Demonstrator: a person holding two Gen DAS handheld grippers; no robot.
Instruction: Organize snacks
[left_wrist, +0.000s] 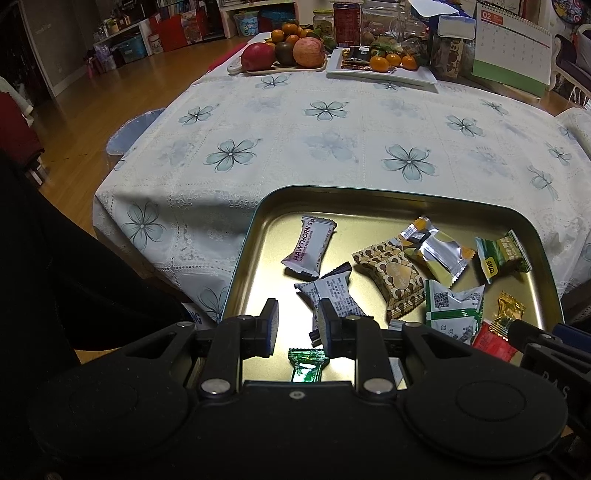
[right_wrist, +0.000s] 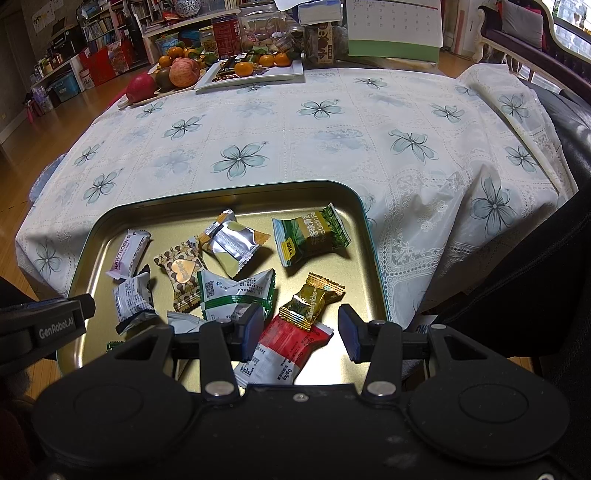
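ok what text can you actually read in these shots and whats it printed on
"HAWTHORN S": white and purple snack packet in the tin tray, rest cut off
"GenRobot.AI": left gripper body, seen from the right wrist
"02": desk calendar
"s Garlic Fl": green packet, partly hidden
"Meltykiss": gold candy wrapper, blurred, uncertain
Fine print on the red and white packet: too small to read

Both wrist cams sat low at the table's near edge, close over the gold tin tray, facing across to the far edge. Left view looked from the tray's left side, right view from its right. Shared: the tray, the floral tablecloth, and the fruit plates at the far edge.
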